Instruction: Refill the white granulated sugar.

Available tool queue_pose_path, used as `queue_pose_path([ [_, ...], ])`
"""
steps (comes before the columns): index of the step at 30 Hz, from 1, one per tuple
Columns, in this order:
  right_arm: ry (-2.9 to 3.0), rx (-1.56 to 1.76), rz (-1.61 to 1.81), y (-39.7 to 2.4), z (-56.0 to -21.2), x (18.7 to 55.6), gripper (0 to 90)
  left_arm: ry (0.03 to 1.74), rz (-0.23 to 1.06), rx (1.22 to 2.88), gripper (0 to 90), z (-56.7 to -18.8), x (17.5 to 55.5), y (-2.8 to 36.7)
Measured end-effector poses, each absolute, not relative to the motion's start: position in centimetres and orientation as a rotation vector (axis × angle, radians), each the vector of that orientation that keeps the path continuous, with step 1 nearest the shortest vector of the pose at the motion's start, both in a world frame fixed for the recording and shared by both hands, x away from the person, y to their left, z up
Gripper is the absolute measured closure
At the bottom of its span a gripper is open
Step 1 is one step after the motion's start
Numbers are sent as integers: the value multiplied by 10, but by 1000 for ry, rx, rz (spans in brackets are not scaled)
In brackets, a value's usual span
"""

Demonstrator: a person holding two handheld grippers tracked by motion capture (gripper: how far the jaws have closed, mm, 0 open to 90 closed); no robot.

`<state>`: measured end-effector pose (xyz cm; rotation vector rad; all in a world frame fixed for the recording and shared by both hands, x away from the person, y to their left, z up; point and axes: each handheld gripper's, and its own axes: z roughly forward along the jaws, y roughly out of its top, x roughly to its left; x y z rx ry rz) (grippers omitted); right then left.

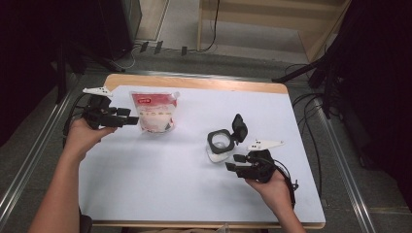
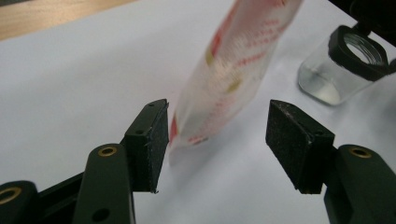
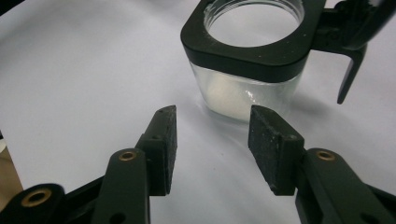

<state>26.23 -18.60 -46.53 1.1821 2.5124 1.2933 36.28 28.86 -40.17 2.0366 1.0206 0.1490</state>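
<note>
Black jaws rise from the bottom of the right gripper view, spread, nothing between them; the jar (image 3: 250, 70) stands just beyond their tips at upper centre, untouched. Its hinged black lid (image 3: 359, 28) is flipped back at upper right, leaving the mouth clear, judged so that contents can go in. White residue lies at the jar bottom.

In the high view the right gripper (image 1: 234, 163) sits lower right of centre, pointing at the jar (image 1: 218, 144), probably placed to steady it.

The left gripper (image 1: 136, 116) is at left of the frame, aimed at the pouch (image 1: 154, 112), which stands upright on the table (image 1: 160, 179) at upper left. In the left gripper view the jaws are spread, the pouch (image 2: 229, 70) just beyond them, one edge near the left pad, not pinched. Judged: lining up to grasp the pouch for pouring.
</note>
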Motion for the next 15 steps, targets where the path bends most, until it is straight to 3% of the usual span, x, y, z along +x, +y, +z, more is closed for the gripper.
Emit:
queue_pose_path([
  [15, 2560, 1133, 1300, -178, -467, 254, 519, 935, 128, 2081, 394, -405, 391, 259],
])
